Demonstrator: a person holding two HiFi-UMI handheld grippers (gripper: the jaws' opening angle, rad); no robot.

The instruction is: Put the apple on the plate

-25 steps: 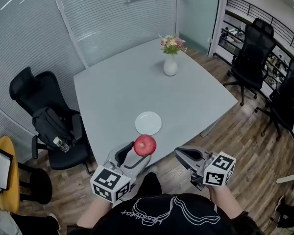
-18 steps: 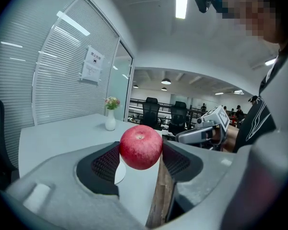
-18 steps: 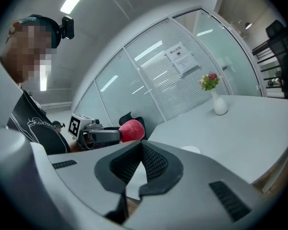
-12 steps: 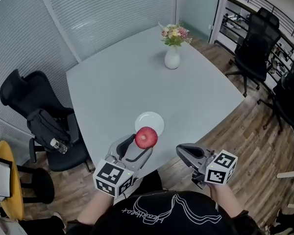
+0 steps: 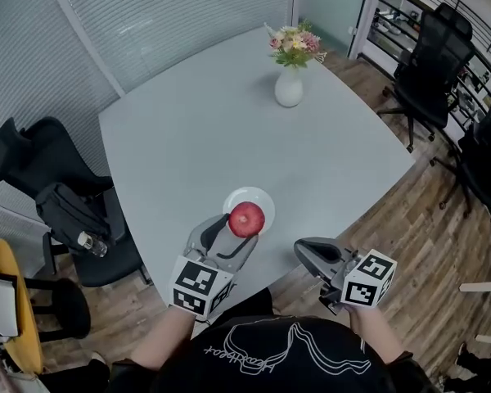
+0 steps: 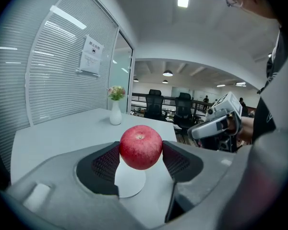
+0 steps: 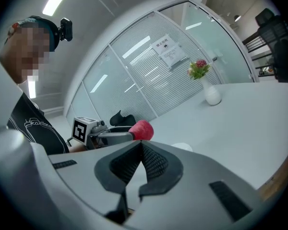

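Apple (image 5: 246, 219) clamped in left claw (image 5: 245, 226) above plate (image 5: 263, 196); right claw (image 5: 303, 250) clenched, empty; vase (image 5: 289, 89) well beyond.

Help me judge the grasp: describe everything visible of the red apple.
The round red apple has finely speckled, slightly glossy skin and looks whole, with no bruise showing. Its stem dimple faces upward. The left gripper clamps it: the two dark textured pads press on its opposite sides, and nothing else touches it. It is held in the air by the grey table's near edge, over the small round white plate, not resting on it.
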